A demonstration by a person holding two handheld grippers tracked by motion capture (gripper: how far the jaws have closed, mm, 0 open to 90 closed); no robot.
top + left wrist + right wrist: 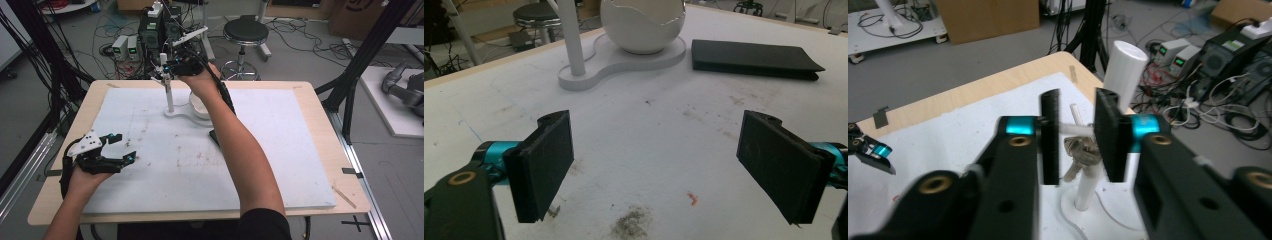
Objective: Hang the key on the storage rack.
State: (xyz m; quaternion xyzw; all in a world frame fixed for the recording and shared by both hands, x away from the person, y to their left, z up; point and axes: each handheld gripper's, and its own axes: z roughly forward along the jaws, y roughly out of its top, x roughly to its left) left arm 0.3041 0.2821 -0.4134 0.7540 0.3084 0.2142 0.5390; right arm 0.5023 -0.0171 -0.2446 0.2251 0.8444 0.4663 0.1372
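white table point(280, 165) | one stand point(169, 95), maybe two keys point(1079, 152) | right gripper point(1077, 135) narrowly parted, left gripper point(659, 165) wide

White-topped table point(280, 165): white stand point(176, 112), black pad point(751, 57).

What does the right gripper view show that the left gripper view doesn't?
Right gripper view: a bunch of keys hanging from the stand's side peg, in line with the gap of the right claw, whose jaws stand slightly apart; bench electronics and a cardboard box on the floor.

Left gripper view: the white egg-shaped bowl on the stand's base, a flat black case beside it, a stool, and the left claw wide open with nothing in it.

Both: the white stand and the white table surface.
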